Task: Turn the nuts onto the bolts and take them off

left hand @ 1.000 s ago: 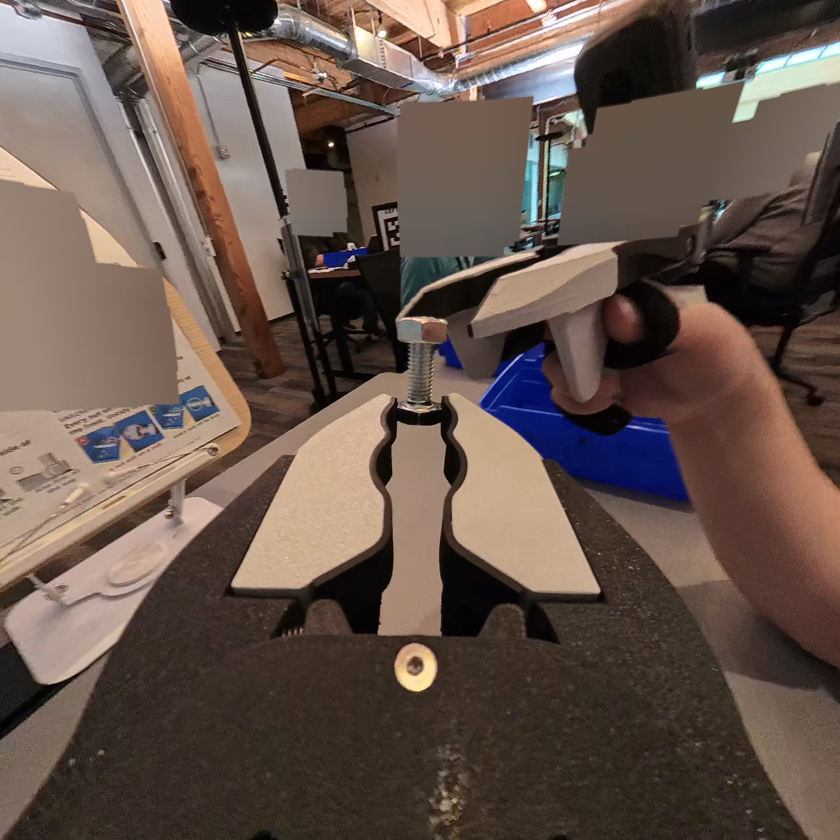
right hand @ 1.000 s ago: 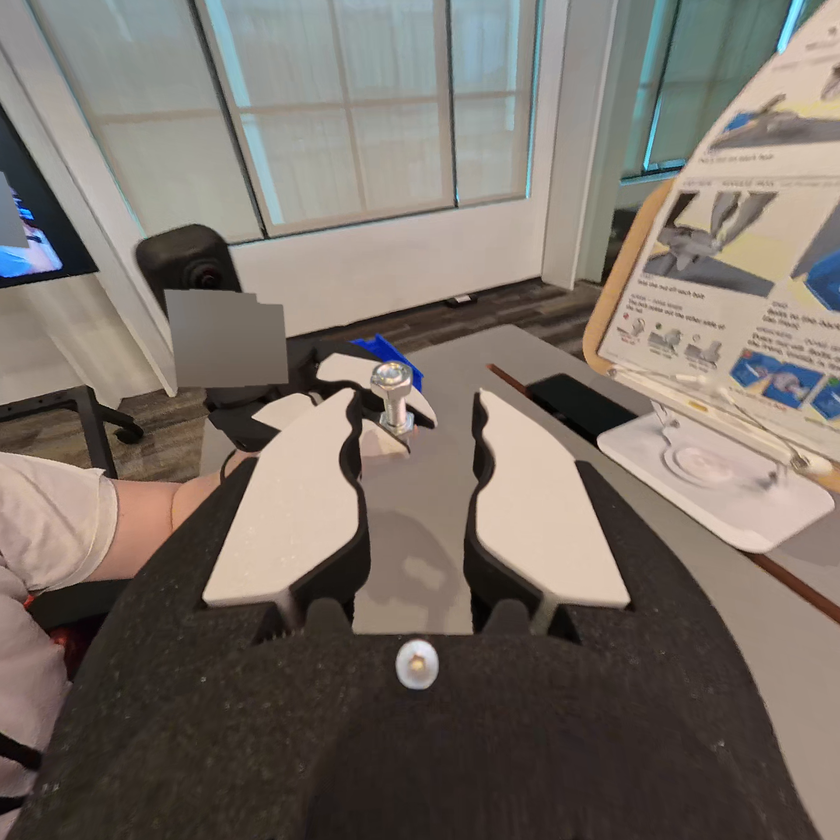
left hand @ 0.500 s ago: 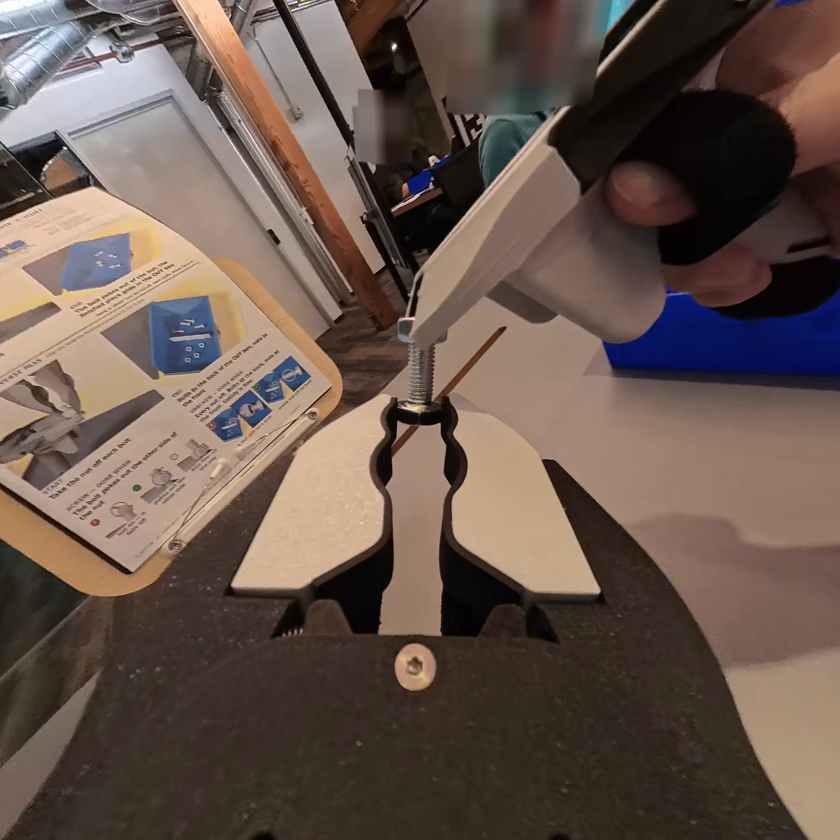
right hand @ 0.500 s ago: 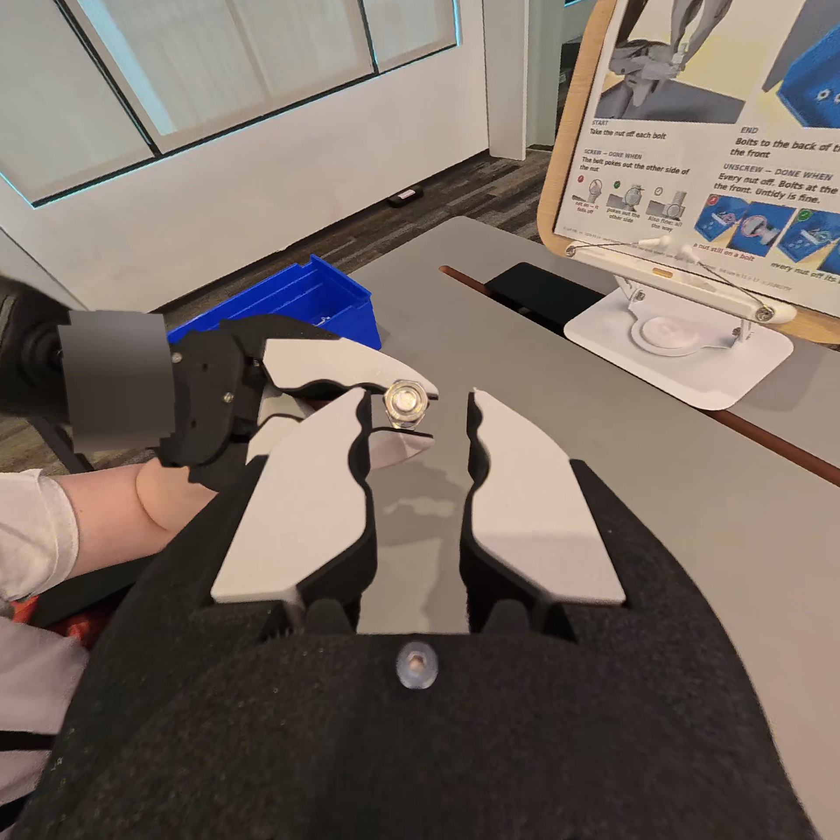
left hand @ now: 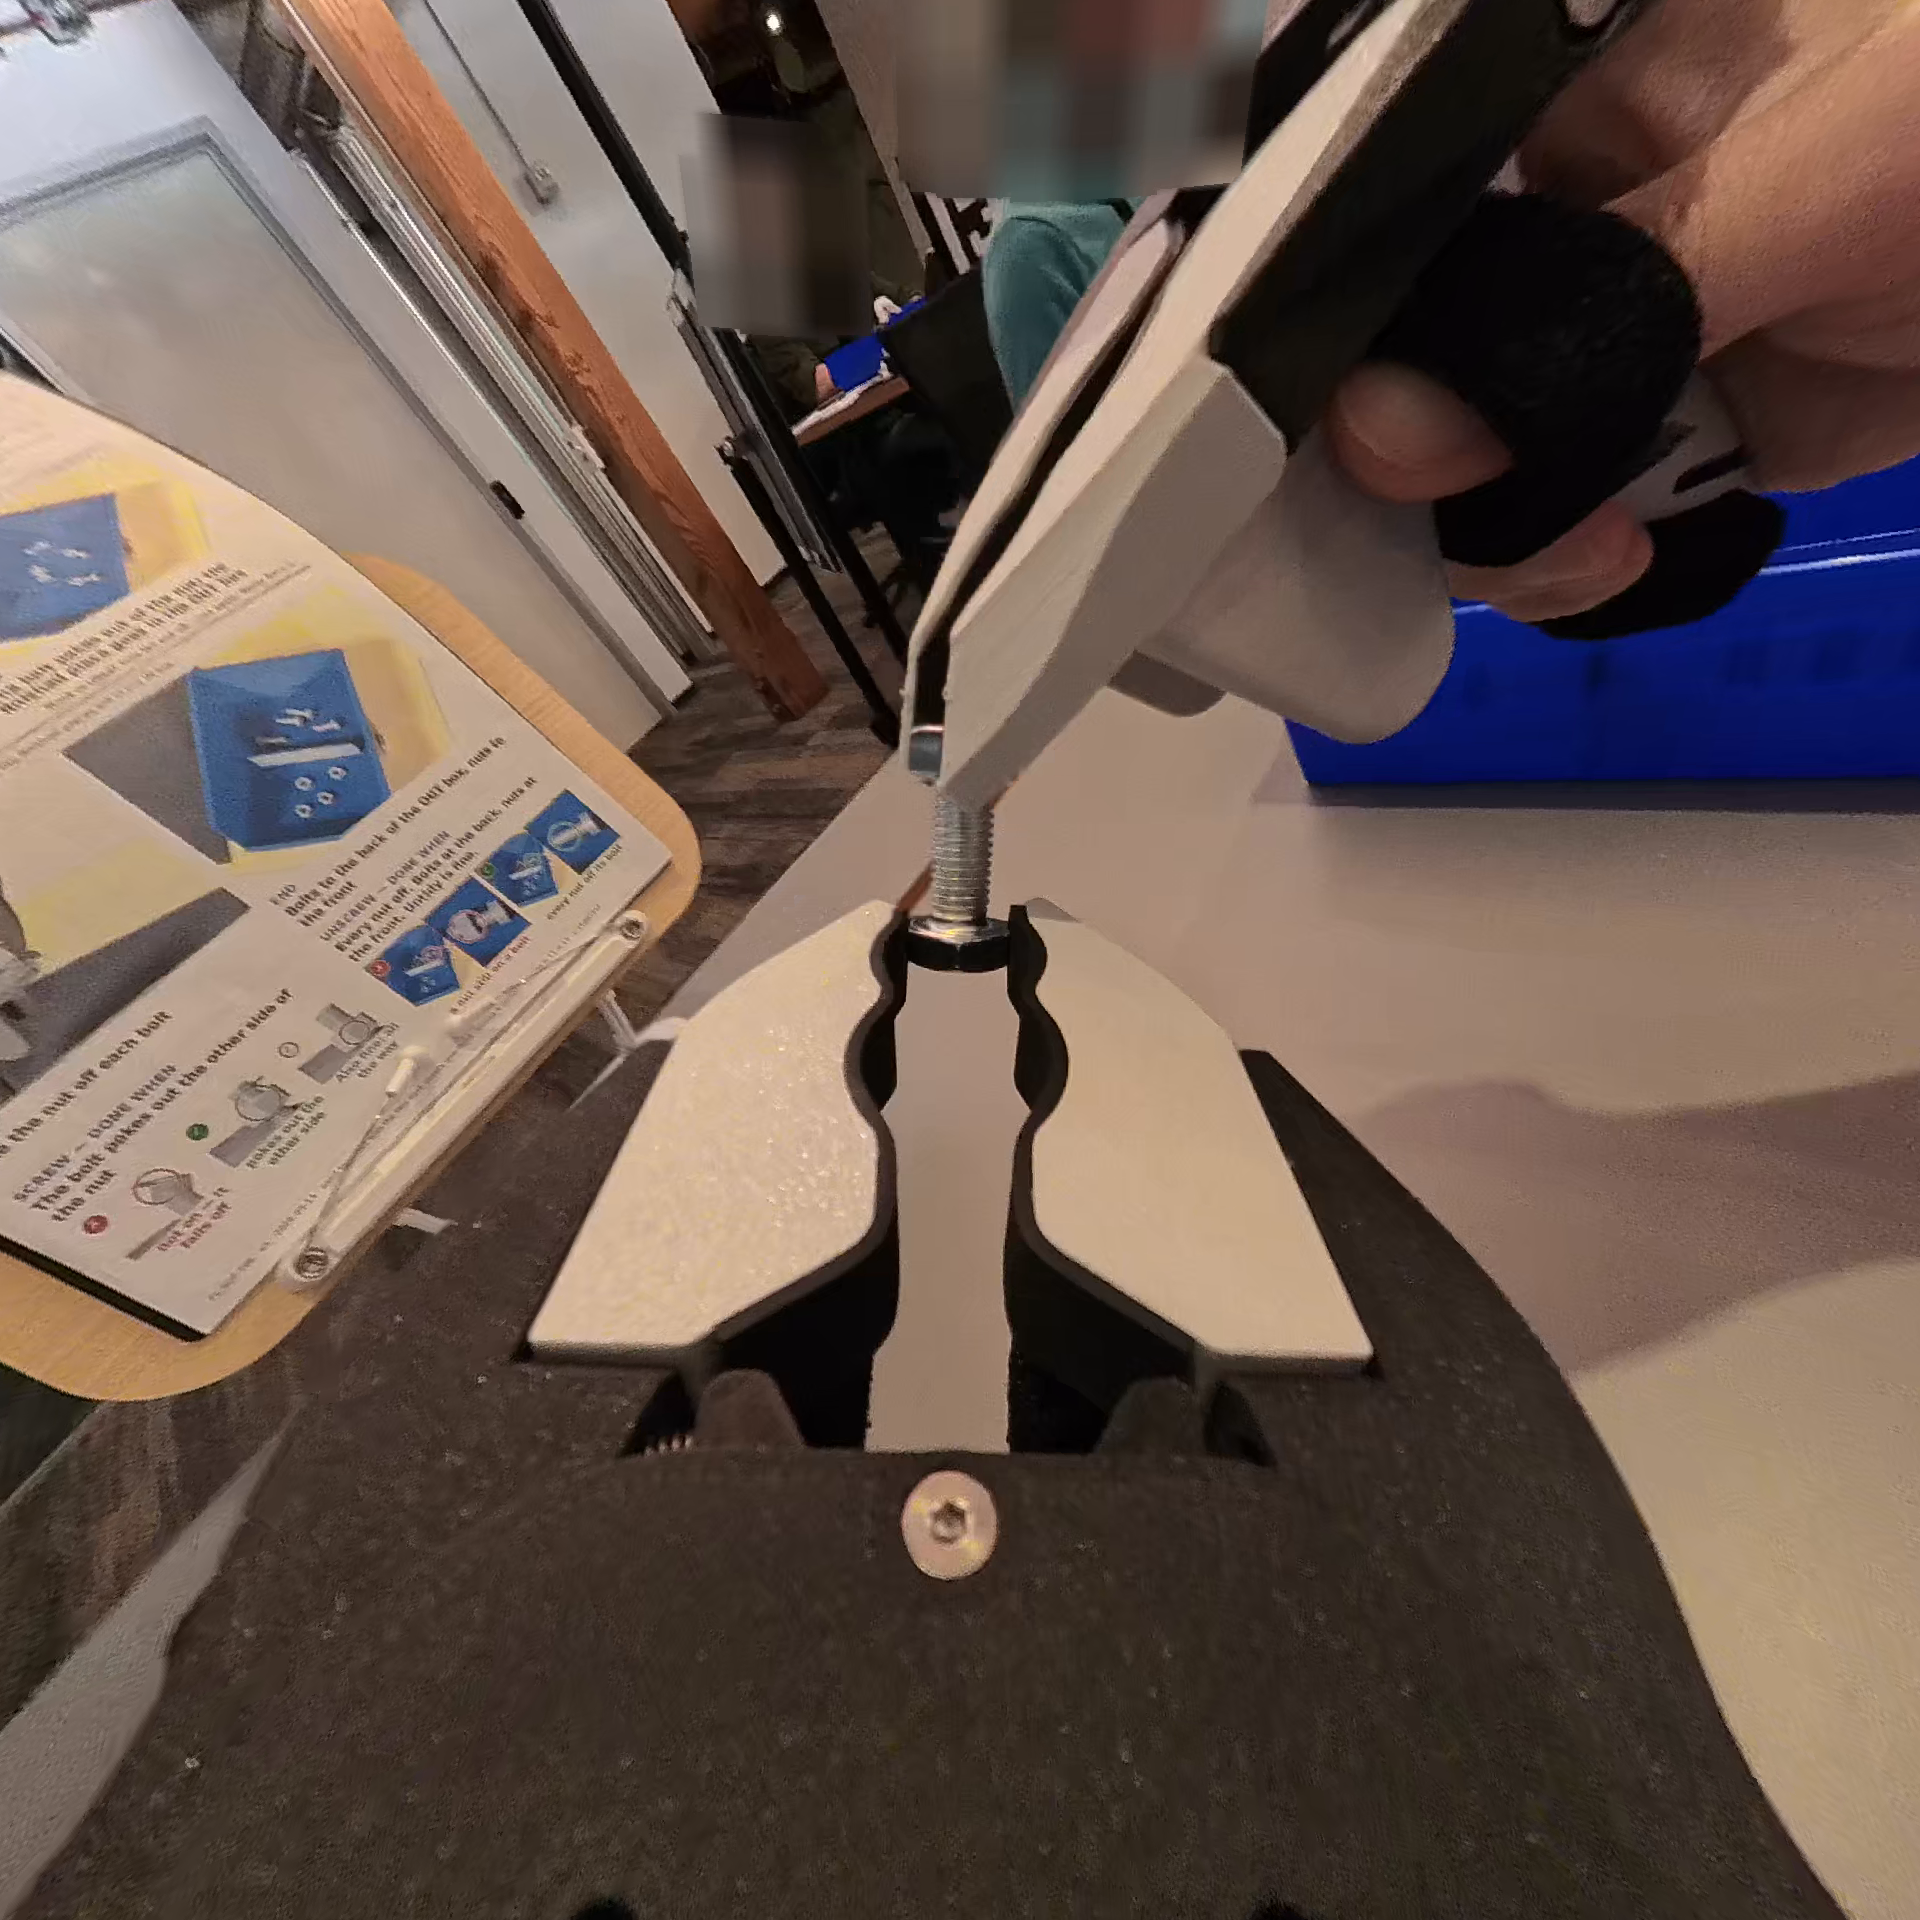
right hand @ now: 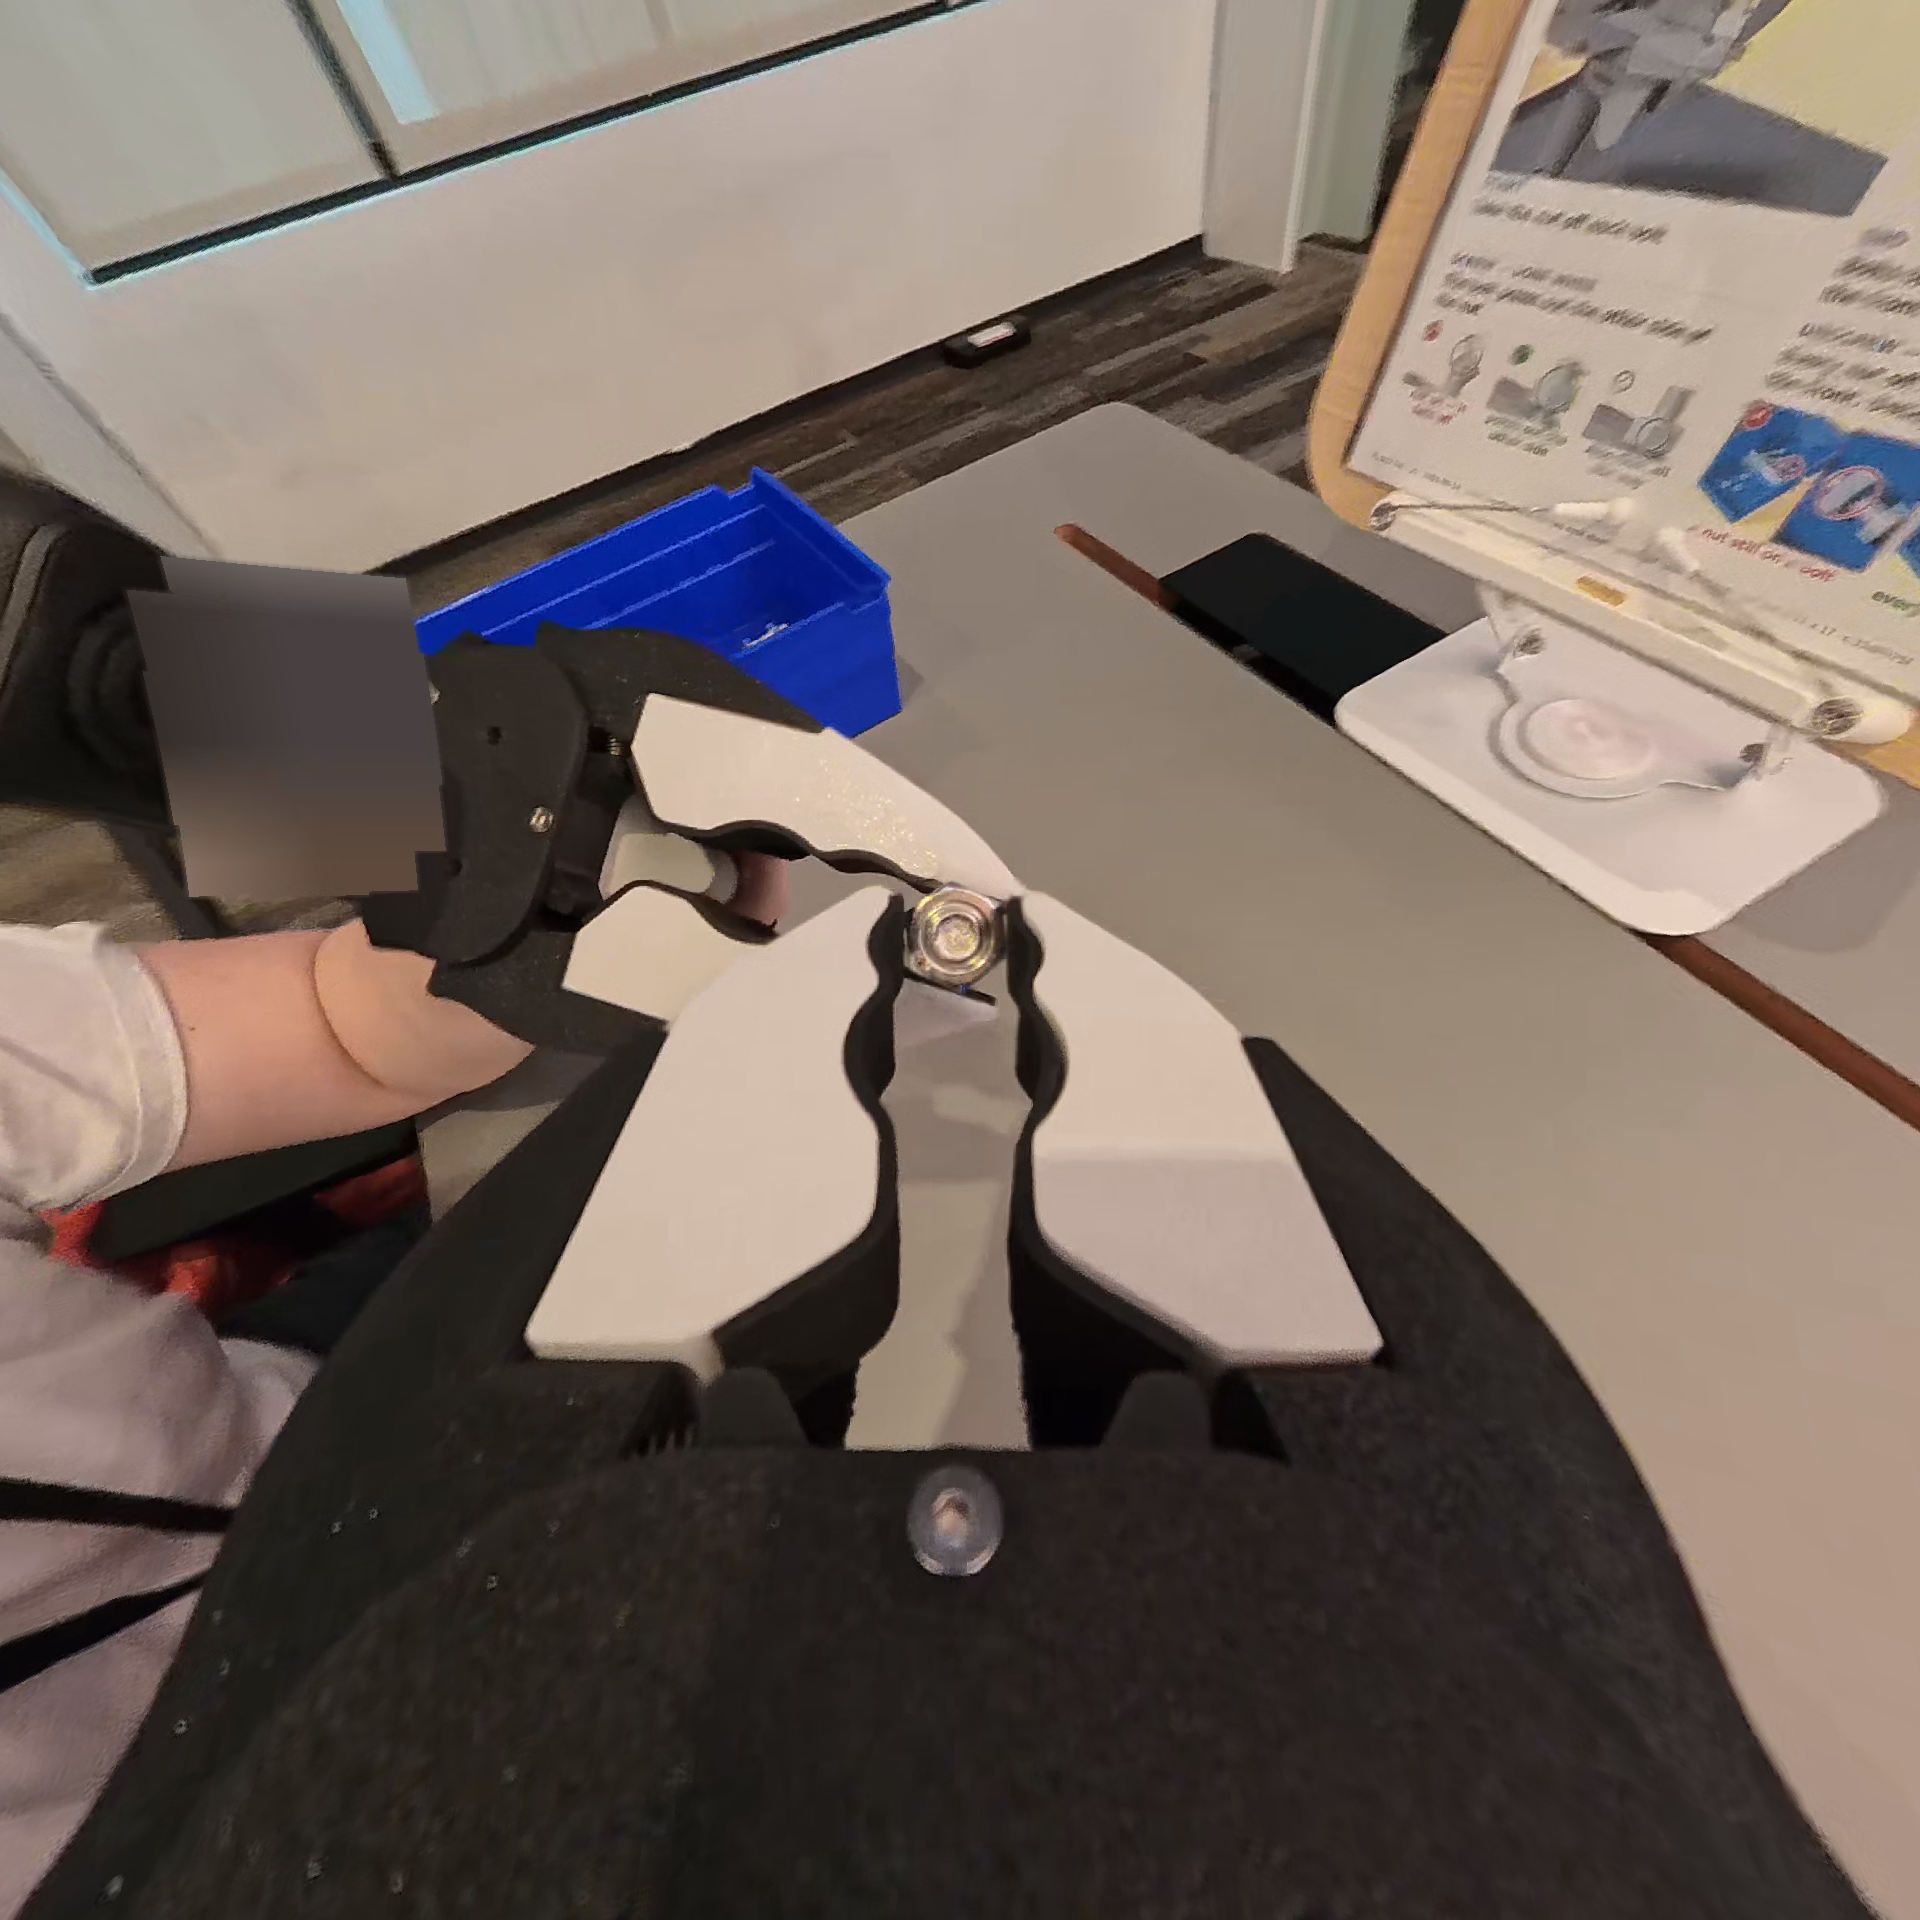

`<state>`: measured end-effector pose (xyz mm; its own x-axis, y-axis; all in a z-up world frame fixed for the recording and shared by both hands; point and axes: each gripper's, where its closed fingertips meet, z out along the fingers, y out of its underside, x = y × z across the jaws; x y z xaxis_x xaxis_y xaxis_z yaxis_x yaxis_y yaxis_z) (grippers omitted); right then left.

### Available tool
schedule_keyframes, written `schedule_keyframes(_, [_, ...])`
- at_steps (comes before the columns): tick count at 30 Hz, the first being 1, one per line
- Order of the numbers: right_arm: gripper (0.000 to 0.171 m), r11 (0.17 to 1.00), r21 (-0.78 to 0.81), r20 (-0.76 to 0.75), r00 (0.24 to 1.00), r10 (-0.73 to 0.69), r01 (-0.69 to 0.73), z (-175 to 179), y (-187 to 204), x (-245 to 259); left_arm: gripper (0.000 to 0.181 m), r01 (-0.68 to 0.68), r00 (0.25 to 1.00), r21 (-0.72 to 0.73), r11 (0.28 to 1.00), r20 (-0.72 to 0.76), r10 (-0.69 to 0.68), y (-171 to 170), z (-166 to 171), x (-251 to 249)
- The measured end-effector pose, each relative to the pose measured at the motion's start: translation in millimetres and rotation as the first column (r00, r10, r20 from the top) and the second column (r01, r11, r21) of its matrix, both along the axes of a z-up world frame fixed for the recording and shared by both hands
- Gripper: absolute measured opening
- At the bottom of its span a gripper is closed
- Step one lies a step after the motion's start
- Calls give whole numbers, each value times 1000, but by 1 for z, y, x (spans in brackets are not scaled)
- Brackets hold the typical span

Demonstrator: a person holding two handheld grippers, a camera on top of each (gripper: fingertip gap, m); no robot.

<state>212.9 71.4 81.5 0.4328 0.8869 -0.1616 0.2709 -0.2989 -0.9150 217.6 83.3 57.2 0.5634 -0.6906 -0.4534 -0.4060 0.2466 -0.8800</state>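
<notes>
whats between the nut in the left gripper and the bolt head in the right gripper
Only the bolt's bare threaded shank, running from the nut up to the bolt head; the left wrist view shows it.

silver bolt (left hand: 961,862), black nut (left hand: 954,948), blue bin (right hand: 717,603), grey table (right hand: 1351,1039)

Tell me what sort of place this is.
Probably an open-plan office or lab workspace: a grey table with a blue parts bin, an instruction sheet on a stand, and desks with seated people behind, under exposed timber posts.
</notes>
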Motion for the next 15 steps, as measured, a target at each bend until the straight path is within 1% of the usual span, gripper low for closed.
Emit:
schedule_keyframes(2, [20, 998, -51, 17, 999, 41, -40, -13, -1, -3, 18, 19, 1000, -63, 998, 6, -18, -4, -11, -3])
schedule_keyframes(3, [28, 996, -65, 15, 998, 56, -55, -18, -1, -6, 18, 26, 1000, -99, 995, 6, -25, -7, -19, -7])
schedule_keyframes(4, [33, 994, -70, 4, 997, 80, -79, -23, -2, -10, 18, 27, 1000, -130, 991, -2, -28, -10, -30, -12])
schedule_keyframes(6, [36, 983, -94, -36, 988, 153, -156, -36, -8, -20, 18, 14, 999, -188, 982, -33, -21, -15, -56, -26])
schedule_keyframes(8, [37, 967, -138, -76, 976, 204, -213, -60, -15, -31, 18, -11, 998, -239, 971, -62, -4, -19, -84, -45])
schedule_keyframes(12, [37, 952, -249, -49, 984, 171, -178, -129, -17, -46, 18, -92, 989, -267, 959, -132, 58, -21, -136, -80])
schedule_keyframes(15, [32, 942, -327, -10, 997, 75, -74, -164, -10, -53, 18, -115, 982, -296, 948, -177, 64, -23, -164, -94])
